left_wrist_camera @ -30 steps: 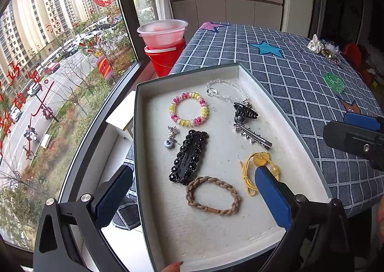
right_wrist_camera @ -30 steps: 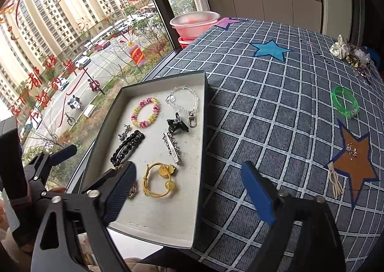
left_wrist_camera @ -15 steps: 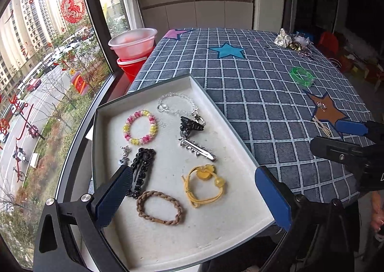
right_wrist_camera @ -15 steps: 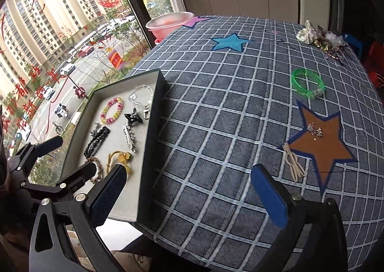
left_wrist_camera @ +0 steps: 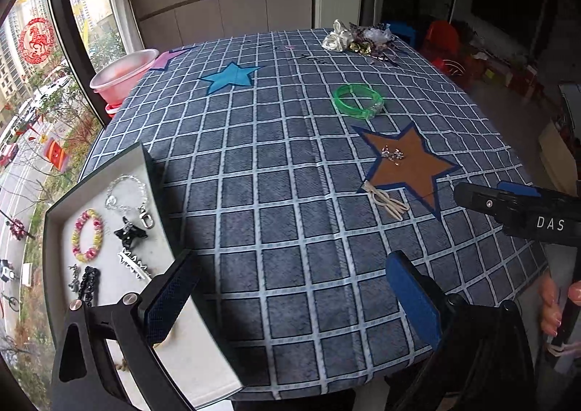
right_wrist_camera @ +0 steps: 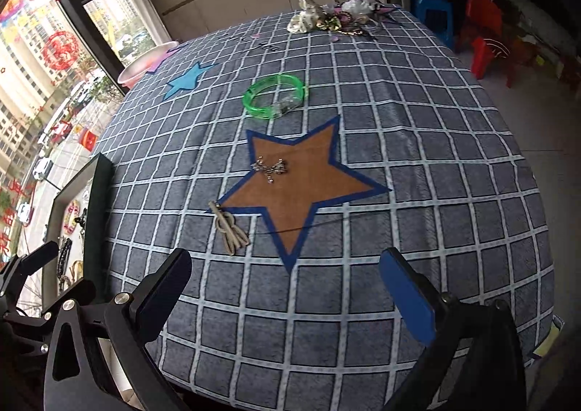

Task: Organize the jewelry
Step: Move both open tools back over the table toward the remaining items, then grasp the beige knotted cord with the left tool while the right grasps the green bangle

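A white-lined jewelry tray (left_wrist_camera: 203, 367) sits at the table's left edge with a bead bracelet (left_wrist_camera: 87, 236), a silver chain (left_wrist_camera: 125, 195), a black claw clip (left_wrist_camera: 129, 231) and other clips in it. On the checked cloth lie a green bangle (left_wrist_camera: 357, 100) (right_wrist_camera: 276, 96), a small silver piece (left_wrist_camera: 393, 155) (right_wrist_camera: 270, 167) on the brown star, and a beige hair tie (left_wrist_camera: 386, 202) (right_wrist_camera: 230, 227). My left gripper (left_wrist_camera: 290, 298) is open and empty over the near table edge. My right gripper (right_wrist_camera: 287, 291) is open and empty, near the beige hair tie.
A heap of scrunchies and ornaments (left_wrist_camera: 357, 39) (right_wrist_camera: 334, 17) lies at the table's far edge. A pink basin (left_wrist_camera: 123, 75) stands by the window at the far left. Red and blue stools (right_wrist_camera: 479, 37) stand on the floor to the right.
Both grippers have swung to the right, away from the tray and toward the brown star. The tray has slid to the left edge of both views. Both stay open.
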Tool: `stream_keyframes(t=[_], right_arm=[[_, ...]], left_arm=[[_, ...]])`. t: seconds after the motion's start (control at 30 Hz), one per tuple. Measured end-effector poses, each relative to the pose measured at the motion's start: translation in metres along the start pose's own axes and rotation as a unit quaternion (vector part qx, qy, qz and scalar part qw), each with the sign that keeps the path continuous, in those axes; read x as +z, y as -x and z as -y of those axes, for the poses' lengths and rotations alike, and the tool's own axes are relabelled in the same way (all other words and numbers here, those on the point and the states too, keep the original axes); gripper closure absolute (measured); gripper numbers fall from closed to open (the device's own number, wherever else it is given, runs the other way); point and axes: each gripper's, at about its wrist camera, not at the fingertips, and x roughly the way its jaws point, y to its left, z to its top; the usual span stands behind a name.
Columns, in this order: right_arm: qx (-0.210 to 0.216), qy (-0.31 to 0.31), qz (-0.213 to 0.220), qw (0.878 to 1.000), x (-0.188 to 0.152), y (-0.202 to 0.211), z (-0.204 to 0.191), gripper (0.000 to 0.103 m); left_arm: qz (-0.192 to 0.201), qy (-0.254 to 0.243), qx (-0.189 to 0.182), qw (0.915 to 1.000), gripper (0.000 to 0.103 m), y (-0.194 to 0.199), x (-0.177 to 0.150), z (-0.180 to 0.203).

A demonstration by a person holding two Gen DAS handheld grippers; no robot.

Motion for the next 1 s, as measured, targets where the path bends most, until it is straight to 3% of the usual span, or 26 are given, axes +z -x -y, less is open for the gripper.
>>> stream_keyframes(t=[0.3,0.43,0.5,0.73,0.83,0.93,1.0], right_arm=[[-0.016,-0.014,0.001,1.0,0.032,-0.014,0.03,0.0],[-0.009,-0.009,-0.001,1.0,0.053,-0.027,0.03,0.0],[-0.008,-0.005,-0.001,1.0,0.064,-0.033,0.029,0.0],[-0.002,0.012,0.002,1.0,0.105,-0.055,0.022,0.001],[-0.001,0.017,-0.002,1.0,0.121,-0.07,0.019,0.007],[-0.001,0.027,-0.005,1.0,0.134,-0.085,0.014,0.015],[-0.004,0.032,-0.008,0.999,0.139,-0.096,0.012,0.025]], left_arm=[[-0.05,0.046,-0.012,0.9976,0.0,-0.051,0.02,0.033],[-0.058,0.068,-0.006,0.996,0.001,-0.067,0.026,0.039],[-0.062,0.08,-0.004,0.9948,0.008,-0.073,0.029,0.041],[-0.077,0.095,0.003,0.9925,0.008,-0.088,0.034,0.051],[-0.082,0.091,0.009,0.9924,0.02,-0.091,0.036,0.057],[-0.09,0.095,0.014,0.9913,0.02,-0.095,0.037,0.062],[-0.091,0.089,0.019,0.9917,0.02,-0.096,0.037,0.067]])
